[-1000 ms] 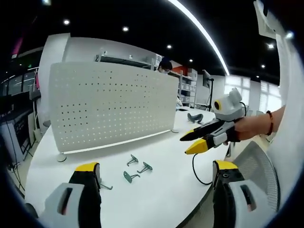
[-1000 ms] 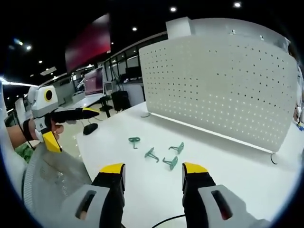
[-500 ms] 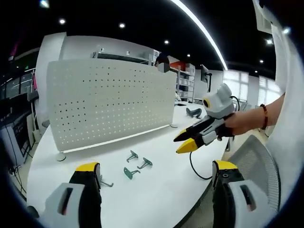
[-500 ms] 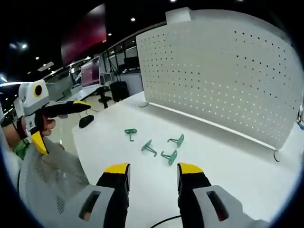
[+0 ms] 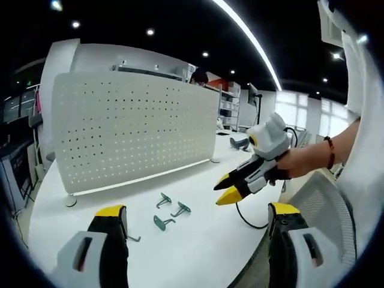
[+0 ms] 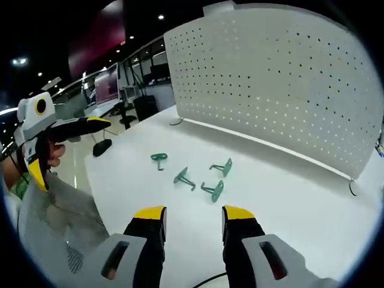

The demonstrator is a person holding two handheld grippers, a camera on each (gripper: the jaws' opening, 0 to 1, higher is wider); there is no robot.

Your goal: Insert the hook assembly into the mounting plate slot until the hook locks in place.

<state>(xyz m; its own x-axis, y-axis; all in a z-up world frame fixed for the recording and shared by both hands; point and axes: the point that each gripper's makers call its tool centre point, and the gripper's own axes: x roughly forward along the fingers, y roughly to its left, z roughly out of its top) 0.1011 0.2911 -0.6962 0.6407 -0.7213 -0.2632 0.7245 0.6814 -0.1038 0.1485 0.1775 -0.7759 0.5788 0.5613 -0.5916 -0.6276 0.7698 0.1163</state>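
Green hooks (image 6: pixel 183 177) lie flat, stems pointing different ways.

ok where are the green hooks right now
In the right gripper view, four green hooks lie loose on the white table, ahead of the open right gripper and in front of the standing pegboard.

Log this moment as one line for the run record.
left tool: open, empty | right tool: open, empty, above table | four green metal hooks: loose on white table | white perforated pegboard panel: upright, no hook inserted
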